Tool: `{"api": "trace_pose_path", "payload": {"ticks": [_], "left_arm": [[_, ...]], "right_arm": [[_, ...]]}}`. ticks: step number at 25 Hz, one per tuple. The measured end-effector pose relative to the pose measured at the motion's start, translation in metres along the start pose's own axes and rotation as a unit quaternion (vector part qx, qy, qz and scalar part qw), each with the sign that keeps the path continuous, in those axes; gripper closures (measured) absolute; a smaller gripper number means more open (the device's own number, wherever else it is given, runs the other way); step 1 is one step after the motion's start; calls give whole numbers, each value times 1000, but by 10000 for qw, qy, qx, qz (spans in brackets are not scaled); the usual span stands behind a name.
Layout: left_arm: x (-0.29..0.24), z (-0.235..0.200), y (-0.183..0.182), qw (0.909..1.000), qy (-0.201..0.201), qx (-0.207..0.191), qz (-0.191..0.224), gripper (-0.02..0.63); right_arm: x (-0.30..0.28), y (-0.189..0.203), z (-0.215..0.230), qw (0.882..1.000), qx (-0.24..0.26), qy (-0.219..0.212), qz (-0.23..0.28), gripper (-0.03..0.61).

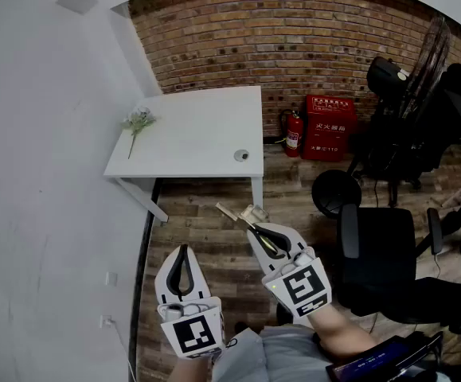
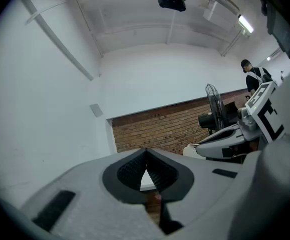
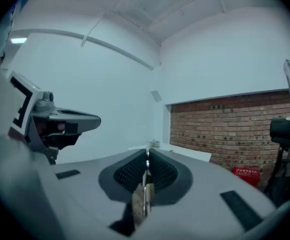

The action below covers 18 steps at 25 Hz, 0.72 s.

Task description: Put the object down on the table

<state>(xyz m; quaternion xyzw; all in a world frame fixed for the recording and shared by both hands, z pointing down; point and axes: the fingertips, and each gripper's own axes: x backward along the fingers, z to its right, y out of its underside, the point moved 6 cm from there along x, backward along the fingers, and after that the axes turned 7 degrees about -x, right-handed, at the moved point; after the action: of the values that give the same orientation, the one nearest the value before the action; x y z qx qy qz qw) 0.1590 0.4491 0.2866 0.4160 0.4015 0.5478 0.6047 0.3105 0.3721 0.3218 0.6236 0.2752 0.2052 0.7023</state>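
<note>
My right gripper [image 1: 260,231] is shut on a thin flat tool [image 1: 238,213] whose pale end sticks out past the fingertips, over the wood floor in front of the white table [image 1: 198,134]. In the right gripper view the tool [image 3: 143,199] stands edge-on, clamped between the ribbed pads of the right gripper [image 3: 147,156]. My left gripper [image 1: 184,249] hangs lower left, shut, with nothing in it. The left gripper view shows the left gripper [image 2: 146,156] with its pads meeting at the tips and nothing between them.
A green flower sprig [image 1: 137,123] and a small round item [image 1: 241,155] lie on the table. A fire extinguisher [image 1: 293,131] and a red box [image 1: 330,127] stand by the brick wall. A black office chair [image 1: 377,253] and a fan [image 1: 421,62] stand to the right.
</note>
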Motion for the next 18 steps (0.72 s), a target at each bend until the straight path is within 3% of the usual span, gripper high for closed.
{"api": "trace_pose_path", "payload": {"ticks": [9,18], "left_arm": [[3,27,-4,9999,-69,-58,-64,604],[0,58,5,9988,-268,-101,-409,604]], "right_arm": [[17,2,20,9998,-155,-116,110,554],[21,25,58,9994,-196,-276,-5,554]]}}
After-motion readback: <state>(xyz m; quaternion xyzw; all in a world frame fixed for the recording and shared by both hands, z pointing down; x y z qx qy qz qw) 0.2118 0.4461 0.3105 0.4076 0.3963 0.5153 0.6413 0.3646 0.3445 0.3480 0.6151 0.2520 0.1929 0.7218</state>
